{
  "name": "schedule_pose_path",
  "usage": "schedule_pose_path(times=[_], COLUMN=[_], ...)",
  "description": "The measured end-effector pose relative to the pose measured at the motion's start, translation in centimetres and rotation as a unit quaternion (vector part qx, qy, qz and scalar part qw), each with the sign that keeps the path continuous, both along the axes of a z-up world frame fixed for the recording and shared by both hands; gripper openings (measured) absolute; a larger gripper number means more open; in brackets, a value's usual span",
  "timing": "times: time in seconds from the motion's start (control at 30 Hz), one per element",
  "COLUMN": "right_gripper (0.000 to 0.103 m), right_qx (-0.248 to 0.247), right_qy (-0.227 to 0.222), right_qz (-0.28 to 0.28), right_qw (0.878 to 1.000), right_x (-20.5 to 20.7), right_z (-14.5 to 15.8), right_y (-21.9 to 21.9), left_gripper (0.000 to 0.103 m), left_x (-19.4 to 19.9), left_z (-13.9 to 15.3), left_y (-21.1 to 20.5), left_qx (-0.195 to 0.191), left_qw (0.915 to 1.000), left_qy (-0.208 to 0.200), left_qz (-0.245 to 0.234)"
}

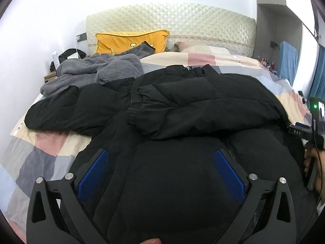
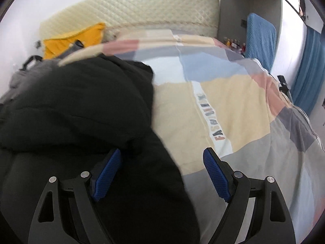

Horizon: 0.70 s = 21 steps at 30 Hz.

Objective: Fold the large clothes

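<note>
A large black padded jacket (image 1: 182, 105) lies spread on the bed, front up, with its right sleeve (image 1: 154, 111) folded across the chest and its left sleeve (image 1: 67, 109) stretched out to the left. My left gripper (image 1: 161, 156) is open and empty, hovering over the jacket's lower body. In the right wrist view the jacket (image 2: 71, 111) fills the left half. My right gripper (image 2: 162, 156) is open and empty, straddling the jacket's right edge above the quilt. The right gripper's body also shows in the left wrist view (image 1: 313, 122) at the far right.
The bed has a patchwork quilt (image 2: 223, 105) in cream, pink, blue and grey. A grey fleece garment (image 1: 97, 71) lies beyond the jacket at the left. A yellow pillow (image 1: 130, 40) leans on the quilted headboard (image 1: 172, 22). A blue towel (image 2: 260, 40) and curtain (image 2: 308, 71) stand at the right.
</note>
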State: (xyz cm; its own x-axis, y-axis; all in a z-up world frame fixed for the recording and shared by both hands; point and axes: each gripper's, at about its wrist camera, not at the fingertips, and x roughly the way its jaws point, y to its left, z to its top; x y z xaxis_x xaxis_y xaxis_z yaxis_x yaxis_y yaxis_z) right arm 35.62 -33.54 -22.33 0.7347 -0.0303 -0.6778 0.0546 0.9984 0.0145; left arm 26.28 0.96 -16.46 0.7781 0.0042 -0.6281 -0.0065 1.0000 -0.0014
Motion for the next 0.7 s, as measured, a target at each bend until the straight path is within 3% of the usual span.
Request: schedule_pose_path(times=[0.2, 0.33, 0.7], right_gripper=[0.083, 0.083, 0.083], right_qx=[0.029, 0.044, 0.041], right_qy=[-0.053, -0.083, -0.129], right_qz=[0.056, 0.084, 0.125], right_qw=[0.997, 0.992, 0.983], right_x=[-4.6, -8.4, -16.8], right_z=[5.4, 8.1, 10.5], right_y=[2.8, 4.5, 7.1], left_gripper=[0.103, 0.103, 0.103], left_x=[-1.8, -3.8, -6.7], left_z=[1.5, 2.2, 3.4], left_y=[0.0, -1.2, -1.0], left_qx=[-0.046, -0.035, -0.051], left_qw=[0.9989, 0.9993, 0.9984], left_qy=[0.014, 0.011, -0.013], left_qz=[-0.003, -0.009, -0.018])
